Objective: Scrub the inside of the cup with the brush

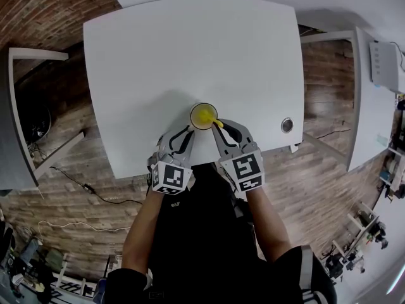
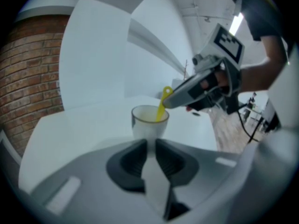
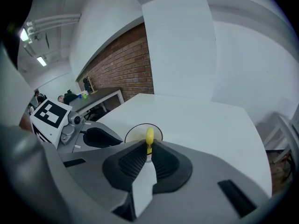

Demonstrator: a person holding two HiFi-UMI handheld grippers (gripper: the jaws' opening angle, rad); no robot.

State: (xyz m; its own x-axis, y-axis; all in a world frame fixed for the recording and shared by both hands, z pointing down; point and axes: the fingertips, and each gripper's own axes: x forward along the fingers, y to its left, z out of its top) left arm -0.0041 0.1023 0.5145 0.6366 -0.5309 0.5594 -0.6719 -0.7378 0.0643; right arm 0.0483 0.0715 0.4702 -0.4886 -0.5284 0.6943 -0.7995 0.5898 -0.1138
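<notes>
- The cup [image 2: 147,127] stood upright on the white table [image 1: 190,49], near the edge closest to the person and roughly midway along it.
- The yellow brush [image 2: 162,107] leaned into the cup from the person's right, its lower end inside the cup and its handle rising over the rim.
- The right gripper [image 3: 148,144] had its jaws clamped on the brush handle; in the right gripper view the yellow handle stood pinched between the two dark pads, with the cup's mouth just beyond them.
- The left gripper [image 2: 151,141] had its jaws drawn together, with only a narrow slit between the pads and nothing gripped in it.
- The cup stood just ahead of the left jaw tips (whether they touched its wall could not be told).
- In the head view the two grippers converged on the cup from the near side, the left one at its lower left and the right one at its lower right.
- The left marker cube [image 1: 172,177] and the right marker cube [image 1: 247,170] sat close to each other above the person's forearms.
- In the left gripper view a hand [image 2: 219,78] gripped the right gripper from behind.
- A small round grommet [image 1: 287,125] was set in the table to the right of the cup, well apart from it.
- A brick wall [image 3: 126,59] ran behind the table in the right gripper view.
</notes>
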